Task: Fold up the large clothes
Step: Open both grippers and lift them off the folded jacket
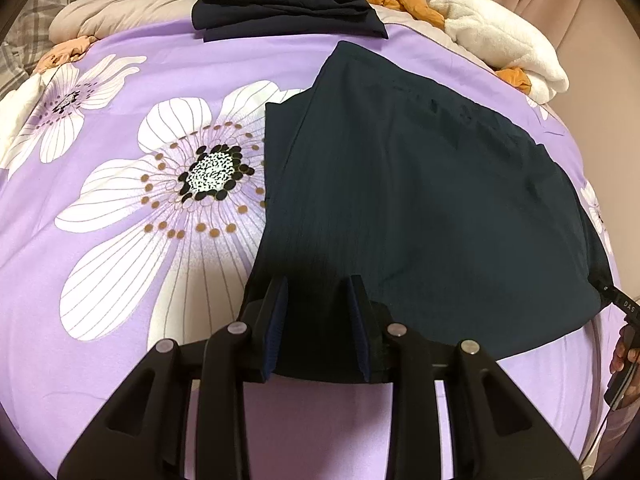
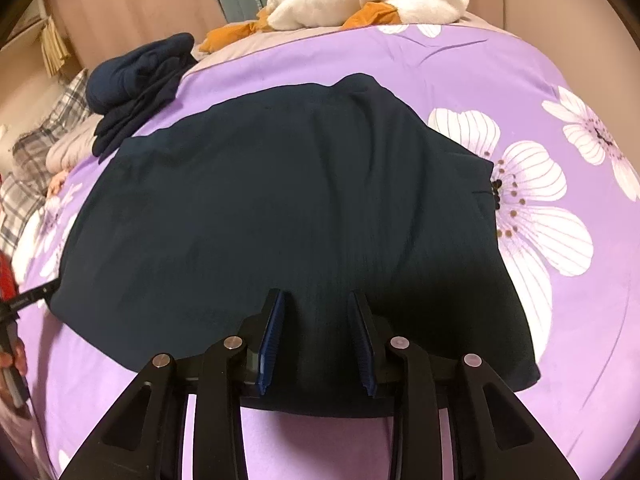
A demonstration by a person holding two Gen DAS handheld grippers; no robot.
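Note:
A dark navy garment (image 1: 420, 208) lies folded flat on the purple flowered bedspread (image 1: 120, 128); it also fills the middle of the right wrist view (image 2: 280, 208). My left gripper (image 1: 318, 284) is open, its fingers standing just over the garment's near left edge. My right gripper (image 2: 316, 298) is open over the garment's near right edge. Neither holds cloth. The right gripper's tip shows at the far right of the left wrist view (image 1: 628, 308), and the left gripper's tip shows at the left of the right wrist view (image 2: 28, 300).
A stack of folded dark clothes (image 1: 288, 4) sits at the far edge of the bed, also seen in the right wrist view (image 2: 136, 88). A white fleece blanket (image 1: 504, 48) and orange cloth (image 1: 416, 4) lie at the far right. Plaid bedding (image 2: 32, 160) lies left.

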